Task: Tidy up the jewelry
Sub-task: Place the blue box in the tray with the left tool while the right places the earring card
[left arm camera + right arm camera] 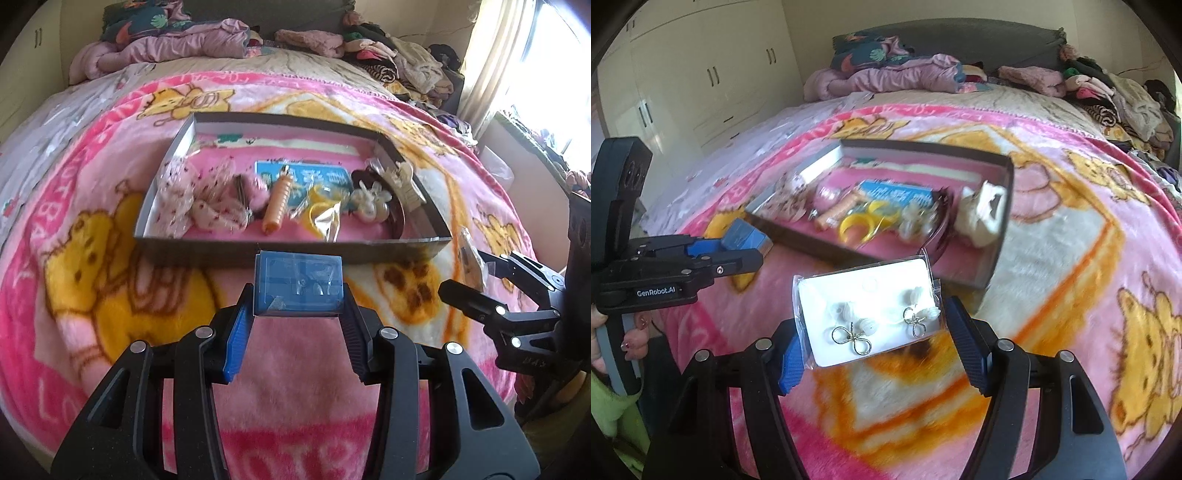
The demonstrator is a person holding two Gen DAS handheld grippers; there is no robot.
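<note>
My left gripper (pixel 298 295) is shut on a small clear blue box (pixel 298 286) with earrings inside, held just in front of the tray's near wall. It also shows in the right wrist view (pixel 746 236). My right gripper (pixel 873 325) is shut on a white earring card in a clear bag (pixel 868 312), held above the blanket near the tray's front corner. The shallow dark-walled tray (pixel 288 245) on the bed holds bows, an orange tube (pixel 277 205), a yellow ring (pixel 857 223), a blue card and pale hair clips.
A pink cartoon-bear blanket (pixel 110 295) covers the bed. Piled clothes and bedding (pixel 1089 85) lie at the headboard. White wardrobes (pixel 701 85) stand at the left, a bright window with curtain (pixel 517 55) at the right.
</note>
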